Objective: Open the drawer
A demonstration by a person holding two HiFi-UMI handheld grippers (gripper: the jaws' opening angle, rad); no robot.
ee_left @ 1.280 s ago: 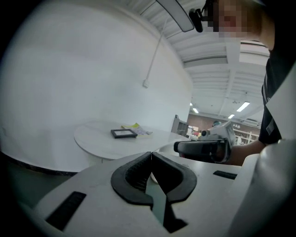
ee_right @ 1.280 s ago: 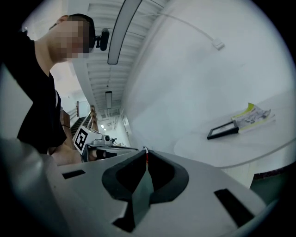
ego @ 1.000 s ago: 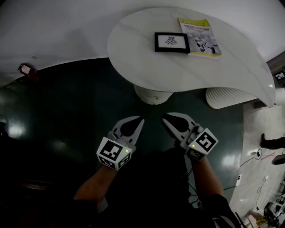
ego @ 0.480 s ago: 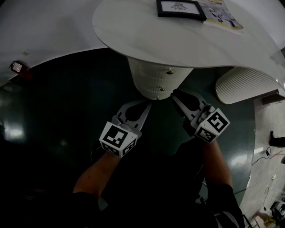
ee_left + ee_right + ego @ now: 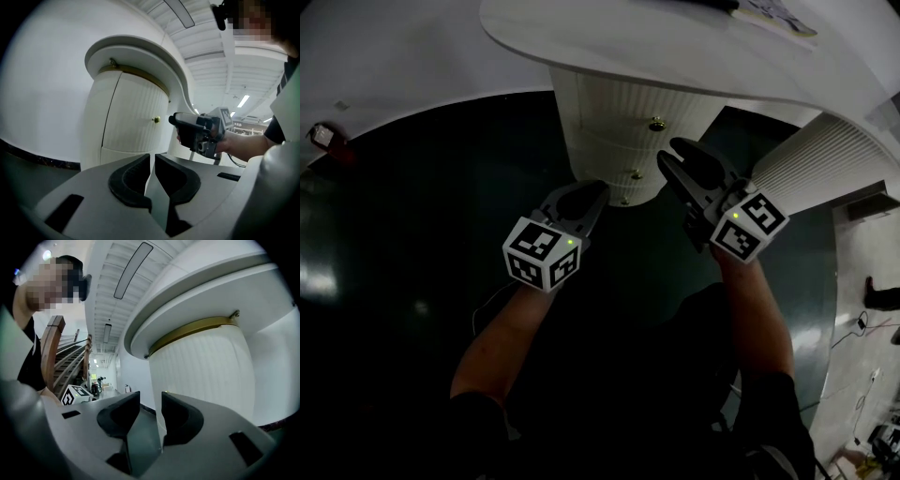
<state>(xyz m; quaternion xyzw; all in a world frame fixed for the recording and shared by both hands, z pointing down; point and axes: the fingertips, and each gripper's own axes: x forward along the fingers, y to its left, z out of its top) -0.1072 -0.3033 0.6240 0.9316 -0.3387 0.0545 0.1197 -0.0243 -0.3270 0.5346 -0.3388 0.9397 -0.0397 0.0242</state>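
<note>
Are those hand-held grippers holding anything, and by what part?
Nothing. The left hand-held gripper and right hand-held gripper are both empty.

1. This is a large indoor hall, more like a lobby or showroom than a home.
2. A curved white tabletop (image 5: 675,47) on a ribbed drawer pedestal (image 5: 619,122) stands on a dark glossy floor (image 5: 412,234).
3. A staircase (image 5: 70,363) with a wooden handrail and long ceiling light strips (image 5: 132,269) lie beyond.
</note>
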